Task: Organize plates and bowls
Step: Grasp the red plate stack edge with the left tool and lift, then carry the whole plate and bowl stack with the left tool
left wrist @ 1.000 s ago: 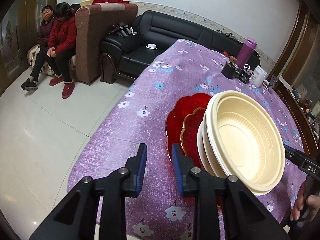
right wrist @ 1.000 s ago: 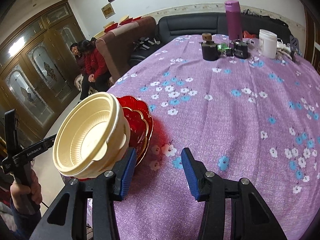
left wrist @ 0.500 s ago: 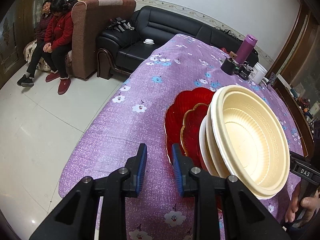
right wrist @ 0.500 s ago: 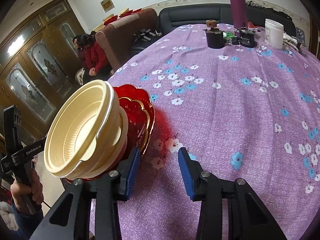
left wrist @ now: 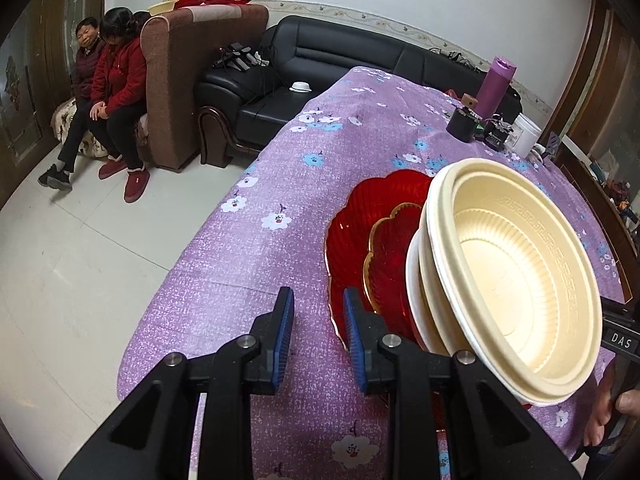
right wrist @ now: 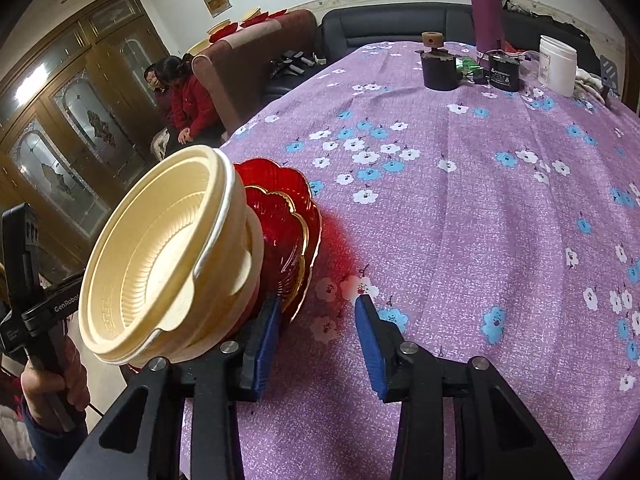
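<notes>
The stacked cream bowls [right wrist: 168,256] and red plates [right wrist: 288,216] sit tilted on the worktop [right wrist: 460,200], between both tools. The right gripper [right wrist: 316,332] is closing with only cloth between its fingers, the stack just left of it; the left gripper [left wrist: 318,332] stands narrowly parted, empty, the stack just to its right.

Bowls [left wrist: 516,276] nest on stacked plates [left wrist: 360,232] (tilted) near the table [left wrist: 240,272] edge.

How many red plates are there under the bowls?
2. A big scalloped red glass plate lies on the purple cloth, and a smaller gold-rimmed red plate sits on it. More may hide beneath the cream bowls.
</notes>
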